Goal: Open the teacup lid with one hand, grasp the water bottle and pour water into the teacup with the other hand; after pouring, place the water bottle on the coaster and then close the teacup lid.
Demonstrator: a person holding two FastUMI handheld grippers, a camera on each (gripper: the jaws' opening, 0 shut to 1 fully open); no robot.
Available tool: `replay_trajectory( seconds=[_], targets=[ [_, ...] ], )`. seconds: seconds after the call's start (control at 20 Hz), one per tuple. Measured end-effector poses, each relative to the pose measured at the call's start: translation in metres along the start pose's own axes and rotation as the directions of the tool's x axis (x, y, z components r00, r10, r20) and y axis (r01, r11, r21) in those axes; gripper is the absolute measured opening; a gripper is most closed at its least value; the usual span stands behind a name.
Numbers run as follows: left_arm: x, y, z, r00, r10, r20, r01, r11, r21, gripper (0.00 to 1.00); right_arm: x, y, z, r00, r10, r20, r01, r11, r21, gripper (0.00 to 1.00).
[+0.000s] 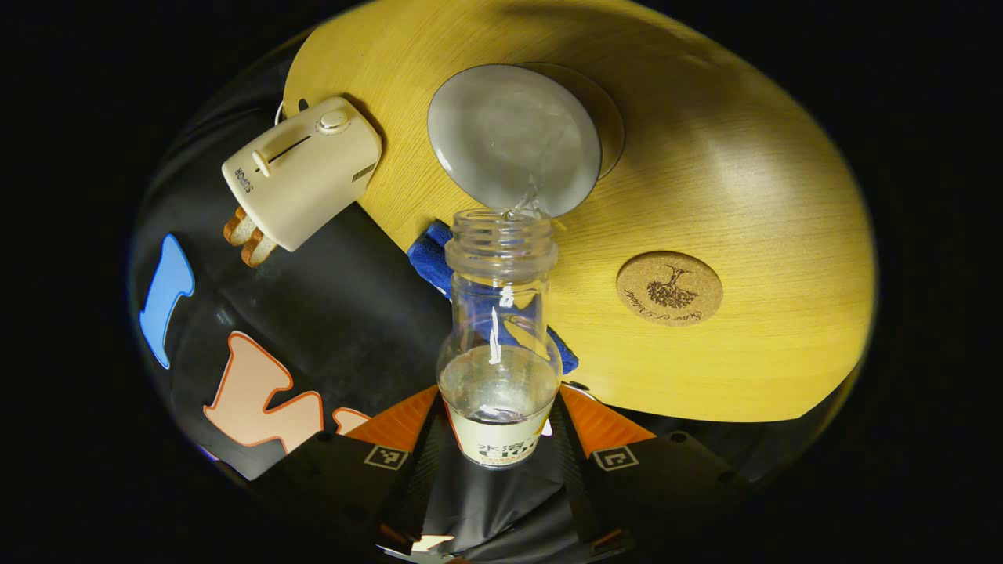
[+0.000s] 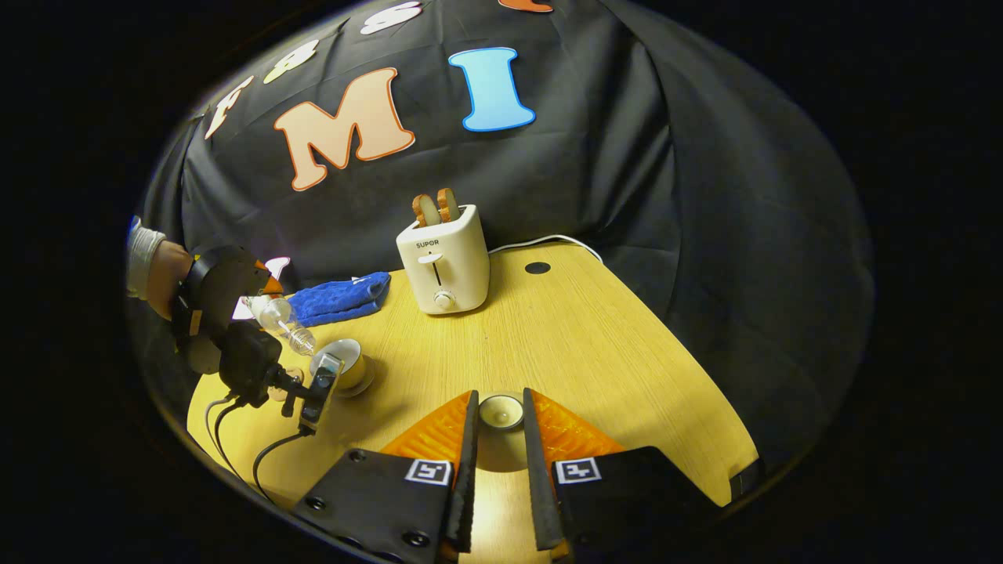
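My left gripper [image 1: 499,395] is shut on the clear water bottle [image 1: 499,313], which is uncapped and tilted mouth-down over the open teacup [image 1: 513,137]. A thin stream of water runs from the bottle's mouth into the cup. In the right gripper view the bottle [image 2: 284,323] leans over the teacup [image 2: 345,362] at the table's left, held by the left gripper [image 2: 227,313] and a person's hand. My right gripper [image 2: 500,398] is shut on the small round teacup lid [image 2: 501,411], held above the table. The cork coaster [image 1: 668,287] lies bare to the right of the bottle.
A cream toaster [image 2: 443,266] with bread slices stands at the back of the wooden table [image 2: 611,352]. A blue cloth [image 2: 337,298] lies to its left, behind the teacup. Cables [image 2: 266,458] hang from the left gripper near the table's front left edge.
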State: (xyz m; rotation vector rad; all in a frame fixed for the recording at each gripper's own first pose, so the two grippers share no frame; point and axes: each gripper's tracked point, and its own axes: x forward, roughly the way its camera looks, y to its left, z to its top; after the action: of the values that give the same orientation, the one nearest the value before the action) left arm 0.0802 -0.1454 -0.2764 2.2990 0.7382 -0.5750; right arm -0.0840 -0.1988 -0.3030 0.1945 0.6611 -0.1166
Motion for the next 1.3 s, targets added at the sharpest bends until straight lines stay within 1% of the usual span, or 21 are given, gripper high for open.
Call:
replay_trajectory(
  seconds=[0.15, 0.2, 0.25, 0.3, 0.35, 0.4, 0.5, 0.6, 0.65, 0.85, 0.95, 1.0, 1.1, 1.2, 1.3],
  targets=[
    [-0.005, 0.006, 0.004, 1.000, -0.010, -0.003, 0.010, 1.000, 0.024, 0.70, 0.001, 0.001, -0.002, 1.000, 0.007, -0.004, -0.007, 1.000, 0.009, 0.32],
    [-0.006, 0.009, 0.004, 1.000, -0.002, -0.008, 0.002, 0.999, 0.036, 0.70, 0.001, 0.001, -0.002, 1.000, 0.010, -0.004, -0.010, 1.000, 0.011, 0.32],
    [-0.006, 0.012, 0.004, 1.000, -0.003, -0.012, 0.003, 0.999, 0.045, 0.70, 0.002, 0.001, -0.002, 1.000, 0.011, -0.003, -0.011, 1.000, 0.011, 0.34],
    [-0.007, 0.012, 0.004, 1.000, -0.002, -0.015, 0.003, 0.998, 0.059, 0.71, 0.002, 0.000, -0.001, 1.000, 0.011, -0.003, -0.011, 1.000, 0.009, 0.32],
    [-0.009, 0.014, 0.003, 1.000, 0.004, -0.023, -0.002, 0.997, 0.073, 0.70, 0.001, 0.000, -0.001, 1.000, 0.010, -0.003, -0.010, 1.000, 0.010, 0.34],
    [-0.008, 0.015, 0.002, 1.000, 0.003, -0.028, 0.000, 0.997, 0.081, 0.70, 0.002, 0.000, -0.001, 1.000, 0.009, -0.003, -0.009, 1.000, 0.012, 0.32],
    [-0.008, 0.012, 0.001, 0.999, -0.012, -0.032, 0.014, 0.997, 0.076, 0.70, 0.003, 0.000, -0.001, 1.000, 0.008, -0.007, -0.008, 1.000, 0.015, 0.34],
    [-0.008, 0.009, -0.003, 0.999, -0.022, -0.046, 0.025, 0.997, 0.079, 0.70, 0.002, 0.000, 0.000, 1.000, 0.005, -0.005, -0.005, 1.000, 0.014, 0.32],
    [-0.007, 0.008, -0.003, 0.999, -0.022, -0.047, 0.026, 0.996, 0.085, 0.70, 0.002, 0.000, 0.000, 1.000, 0.004, -0.005, -0.004, 1.000, 0.014, 0.34],
    [-0.009, 0.010, -0.003, 0.999, -0.018, -0.047, 0.022, 0.995, 0.094, 0.70, 0.002, 0.003, -0.001, 1.000, 0.011, -0.006, -0.011, 1.000, 0.010, 0.34],
    [-0.010, 0.009, -0.003, 0.999, -0.026, -0.035, 0.029, 0.997, 0.078, 0.70, 0.002, 0.007, -0.001, 1.000, 0.015, -0.006, -0.015, 1.000, 0.006, 0.34],
    [-0.010, 0.007, -0.001, 0.999, -0.029, -0.023, 0.030, 0.997, 0.066, 0.70, 0.002, 0.010, 0.000, 1.000, 0.016, -0.006, -0.016, 1.000, 0.002, 0.32],
    [-0.010, 0.003, 0.001, 0.999, -0.043, 0.010, 0.043, 0.999, 0.025, 0.70, 0.002, 0.014, 0.002, 1.000, 0.018, -0.005, -0.019, 1.000, -0.008, 0.31],
    [-0.009, -0.007, 0.005, 0.995, -0.072, 0.069, 0.076, 0.995, -0.061, 0.70, -0.002, 0.015, 0.005, 1.000, 0.018, -0.001, -0.018, 1.000, -0.019, 0.32],
    [-0.008, -0.011, 0.011, 0.988, -0.075, 0.136, 0.096, 0.984, -0.149, 0.70, -0.005, 0.016, 0.008, 1.000, 0.016, 0.001, -0.016, 0.999, -0.030, 0.34]
  ],
)
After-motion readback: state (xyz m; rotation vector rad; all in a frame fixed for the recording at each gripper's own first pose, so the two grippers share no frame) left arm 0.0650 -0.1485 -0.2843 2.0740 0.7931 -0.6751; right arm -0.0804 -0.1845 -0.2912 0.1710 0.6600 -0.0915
